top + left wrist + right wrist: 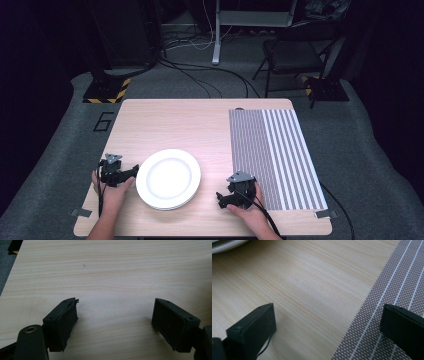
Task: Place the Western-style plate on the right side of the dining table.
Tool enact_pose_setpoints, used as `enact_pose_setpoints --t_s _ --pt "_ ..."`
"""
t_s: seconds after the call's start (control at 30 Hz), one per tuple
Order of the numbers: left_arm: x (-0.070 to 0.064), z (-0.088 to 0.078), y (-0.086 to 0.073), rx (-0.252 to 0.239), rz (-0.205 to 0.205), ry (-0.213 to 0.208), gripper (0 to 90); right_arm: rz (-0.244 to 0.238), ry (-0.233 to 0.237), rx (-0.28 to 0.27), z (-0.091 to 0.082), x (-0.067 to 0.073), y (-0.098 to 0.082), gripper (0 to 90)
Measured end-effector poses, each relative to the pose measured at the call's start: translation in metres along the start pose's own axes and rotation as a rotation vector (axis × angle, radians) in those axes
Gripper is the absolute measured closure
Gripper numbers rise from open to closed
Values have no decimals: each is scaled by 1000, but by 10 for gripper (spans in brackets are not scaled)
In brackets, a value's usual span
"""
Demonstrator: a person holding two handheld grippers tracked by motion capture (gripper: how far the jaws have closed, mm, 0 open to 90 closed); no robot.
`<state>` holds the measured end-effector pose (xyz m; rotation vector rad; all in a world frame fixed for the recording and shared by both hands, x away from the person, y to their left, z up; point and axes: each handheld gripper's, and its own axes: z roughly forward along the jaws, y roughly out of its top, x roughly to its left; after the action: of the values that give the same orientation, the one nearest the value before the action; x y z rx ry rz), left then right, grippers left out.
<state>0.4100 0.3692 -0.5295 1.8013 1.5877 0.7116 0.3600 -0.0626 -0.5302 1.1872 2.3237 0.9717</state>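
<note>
**Both grippers idle at the near edge, plate between them**

Room: dark, grey carpet all round. Black cables (pixel 200 75) run over the floor beyond the far edge; a folding chair (pixel 292 52) stands far right, a white stand leg (pixel 216 35) far centre, a black base with yellow-black hazard stripes (pixel 106 91) far left.

Table (pixel 175 120): light wood grain, bare across the far left half, so there is wide open room beyond the plate. Grey tape tabs (pixel 81 212) sit at the near corners.

Placemat (pixel 274 157): striped grey and white, flat on the right side of the table, running from the far edge almost to the near edge, its right border close to the table edge.

Plate (pixel 168 178): white, round, near centre-left, well apart from the placemat with a strip of bare wood between. Its rim shows at the top left corner of the right gripper view (pixel 227 245).

Left gripper (pixel 131 172): held in a hand at the near left edge, just beside the plate's left rim, whether touching I cannot tell. In its own view (pixel 115 320) the jaws stand wide apart over bare wood, nothing between them.

Right gripper (pixel 220 199): held at the near edge, between plate and placemat. In its own view (pixel 328 325) the jaws gape wide, one over wood, one over the placemat border, holding nothing.
</note>
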Motion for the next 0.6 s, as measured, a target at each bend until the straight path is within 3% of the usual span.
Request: enact_pose_setpoints --t_s 0.6 --pt "0 -1 -1 2 -6 -4 203 -2 2 0 0 0 0 0"
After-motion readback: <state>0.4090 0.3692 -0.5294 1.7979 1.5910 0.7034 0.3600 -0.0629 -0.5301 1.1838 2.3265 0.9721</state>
